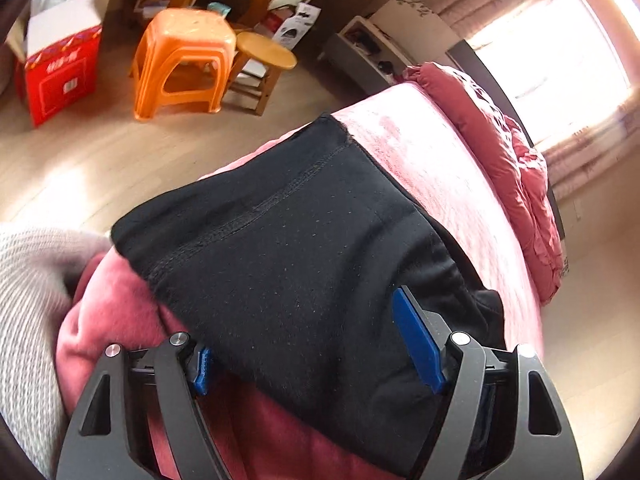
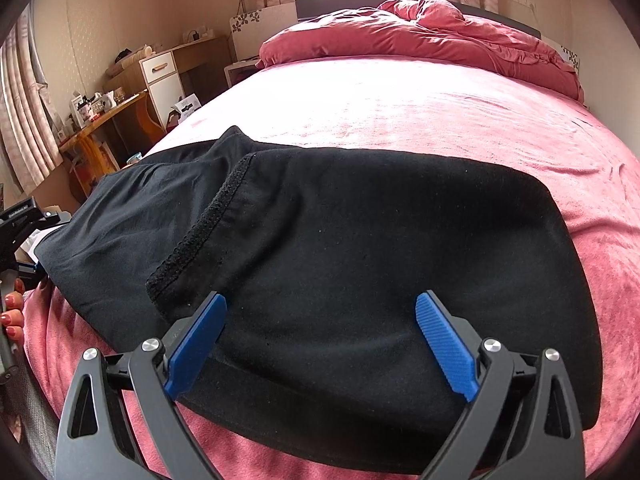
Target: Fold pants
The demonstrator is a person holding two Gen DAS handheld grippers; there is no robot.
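Looking down both wrist cams, we see both claws spread wide with nothing between the blue pads. Our right gripper (image 2: 320, 344) sits over the near edge of the black pants (image 2: 360, 248); whether the pads touch the cloth, we cannot tell. Our left gripper (image 1: 310, 354) straddles the pants' (image 1: 288, 248) near corner the same way, cloth running between the spread fingers, not pinched.

Pants lie on the pink bed cover (image 2: 420, 104), near the foot edge of the bed, folded into a broad flat stack. In the right view the long axis runs left-right along the bed's edge, with a stitched seam (image 2: 204, 232) slanting from near-left up toward the far side. A thinner layer trails off past it to the left.

Only the right view shows the person's hand (image 2: 11, 316) at the far left edge, on the other tool's handle, plus the rumpled red duvet (image 2: 440, 44) at the head of the bed and a desk (image 2: 100, 120) along the left wall.

Only the left view shows the wood floor beyond the bed's side, an orange plastic stool (image 1: 180, 60), a round wooden stool (image 1: 266, 56) just beside it, a red-and-white carton (image 1: 60, 60), and a grey knitted sleeve (image 1: 28, 320) at the near left.
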